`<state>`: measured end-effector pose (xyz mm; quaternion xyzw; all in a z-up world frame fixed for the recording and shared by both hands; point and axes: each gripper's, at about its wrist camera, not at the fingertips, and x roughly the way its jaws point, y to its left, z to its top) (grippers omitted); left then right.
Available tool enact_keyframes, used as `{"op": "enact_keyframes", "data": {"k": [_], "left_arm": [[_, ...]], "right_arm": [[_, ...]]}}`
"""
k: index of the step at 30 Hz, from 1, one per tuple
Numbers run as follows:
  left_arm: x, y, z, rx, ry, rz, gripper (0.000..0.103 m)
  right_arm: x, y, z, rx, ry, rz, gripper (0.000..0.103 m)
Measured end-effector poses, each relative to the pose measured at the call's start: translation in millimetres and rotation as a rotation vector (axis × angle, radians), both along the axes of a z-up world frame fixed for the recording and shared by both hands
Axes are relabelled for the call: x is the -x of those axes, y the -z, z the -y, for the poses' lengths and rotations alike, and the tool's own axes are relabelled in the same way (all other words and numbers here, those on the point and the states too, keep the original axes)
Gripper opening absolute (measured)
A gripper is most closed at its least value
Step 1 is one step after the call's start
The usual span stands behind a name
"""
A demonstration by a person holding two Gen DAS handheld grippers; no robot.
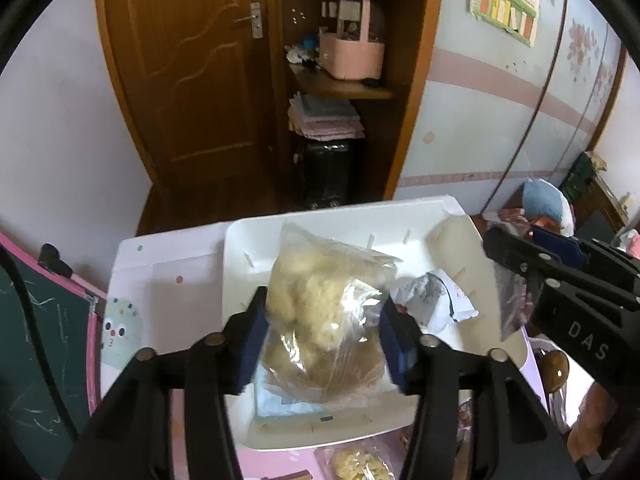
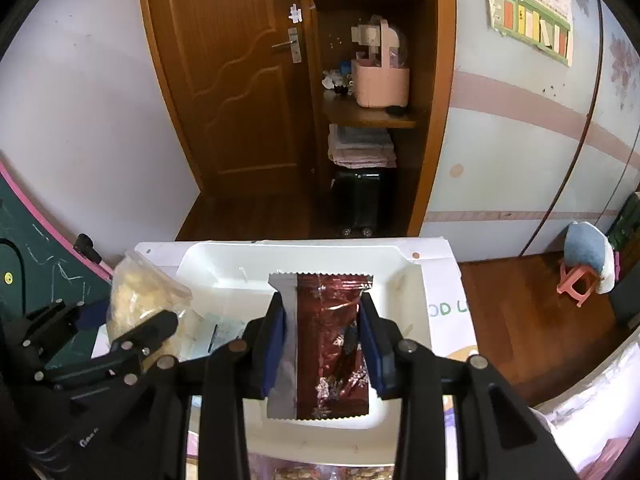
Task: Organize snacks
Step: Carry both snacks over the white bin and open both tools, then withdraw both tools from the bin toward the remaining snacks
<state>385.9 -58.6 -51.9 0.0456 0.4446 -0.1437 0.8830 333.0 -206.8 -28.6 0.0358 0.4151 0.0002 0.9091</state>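
Snacks fill both grippers over a white tray [image 1: 240, 248]. The left gripper [image 1: 322, 340] has a clear bag of pale puffed snacks [image 1: 316, 300] between its 2 blue pads [image 1: 250, 344]; the jaws stand fairly wide, and whether the pads press on the bag I cannot tell. The bag's lower end lies in the tray, beside a crumpled white wrapper [image 1: 436, 300]. The right gripper [image 2: 324, 340] is narrowly clamped on a dark red foil packet [image 2: 332, 320] with a silver seam, held over the tray [image 2: 224, 264].

The tray sits on a white table [image 1: 160, 280] printed with coloured dots and a cartoon face. Another bag of pale snacks [image 1: 360, 464] lies on the near pink surface. A chalkboard with a pink frame [image 1: 40, 340] stands at left. Behind are a brown wooden door [image 2: 236, 80], open corner shelves carrying a pink basket [image 2: 382, 84] and folded cloths [image 2: 362, 148], a dark suitcase [image 2: 358, 200], and a pink stool with a blue cushion [image 2: 586, 256] on the wooden floor.

Both grippers angle steeply downward, side by side.
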Motion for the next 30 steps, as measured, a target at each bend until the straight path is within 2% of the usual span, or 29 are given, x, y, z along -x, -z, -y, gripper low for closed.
{"op": "enact_keyframes", "data": {"k": [1, 2, 3, 5, 7, 10, 15, 23, 30], "left_arm": [[0.7, 1.1, -0.7, 0.0, 0.0, -0.005, 0.086], [1.2, 2.1, -1.5, -0.001, -0.003, -0.004, 0.092], [2.4, 2.7, -2.5, -0.001, -0.01, 0.006, 0.094], [4.1, 4.3, -3.0, -0.012, -0.007, 0.01, 0.094], [5.3, 6.4, -3.8, -0.021, -0.005, 0.002, 0.094], [6.9, 7.9, -4.4, -0.032, -0.004, -0.008, 0.094], [7.9, 9.5, -3.8, -0.051, -0.002, -0.021, 0.094], [10.7, 10.4, -8.1, -0.015, -0.018, -0.061, 0.094], [18.2, 4.8, -12.6, -0.009, -0.035, -0.075, 0.094]], "right_arm": [[-0.6, 2.1, -1.1, -0.011, -0.012, -0.01, 0.036], [-2.1, 4.5, -1.9, -0.019, -0.019, -0.019, 0.036], [-2.1, 6.9, -2.7, -0.026, -0.024, -0.027, 0.038], [-2.6, 10.8, -3.3, -0.037, -0.024, -0.042, 0.045], [-1.3, 12.1, -3.9, -0.035, -0.02, -0.041, 0.059], [0.9, 11.5, -5.6, -0.026, -0.021, -0.029, 0.071], [1.6, 10.0, -3.3, -0.014, 0.005, -0.017, 0.074], [5.6, 11.1, -2.7, 0.004, 0.023, -0.027, 0.075], [14.6, 5.2, -1.5, -0.006, 0.04, -0.026, 0.083]]}}
